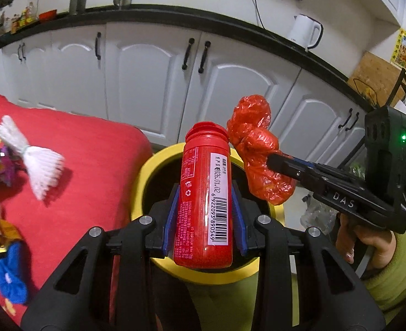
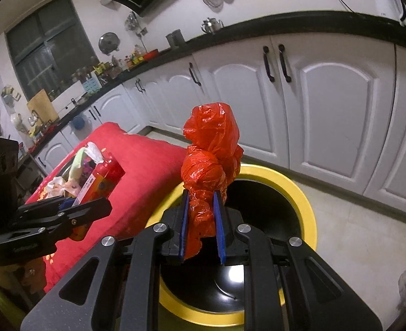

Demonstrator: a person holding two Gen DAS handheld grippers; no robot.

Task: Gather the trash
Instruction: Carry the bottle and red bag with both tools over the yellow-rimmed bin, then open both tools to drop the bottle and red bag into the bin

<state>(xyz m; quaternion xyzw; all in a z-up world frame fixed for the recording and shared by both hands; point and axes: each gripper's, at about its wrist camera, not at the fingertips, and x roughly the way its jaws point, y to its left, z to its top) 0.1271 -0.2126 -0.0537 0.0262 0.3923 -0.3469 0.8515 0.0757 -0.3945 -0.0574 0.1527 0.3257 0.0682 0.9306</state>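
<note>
Bottle (image 1: 203,195): red, white barcode label, squeezed in my left hand-held gripper (image 1: 205,201).
Bag (image 2: 209,165): red, crinkly plastic, squeezed in my right hand-held gripper (image 2: 201,220).
Bin (image 2: 307,204): yellow rim, black inside, under both.

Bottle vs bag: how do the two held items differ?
The bottle is rigid, a straight cylinder with a printed label and barcode; the bag is soft, crumpled plastic with no print. The left gripper clamps the bottle around its body; the right gripper pinches only the bag's lower end, most of it bulging past the fingers. Both are red and held above the yellow-rimmed bin.
</note>
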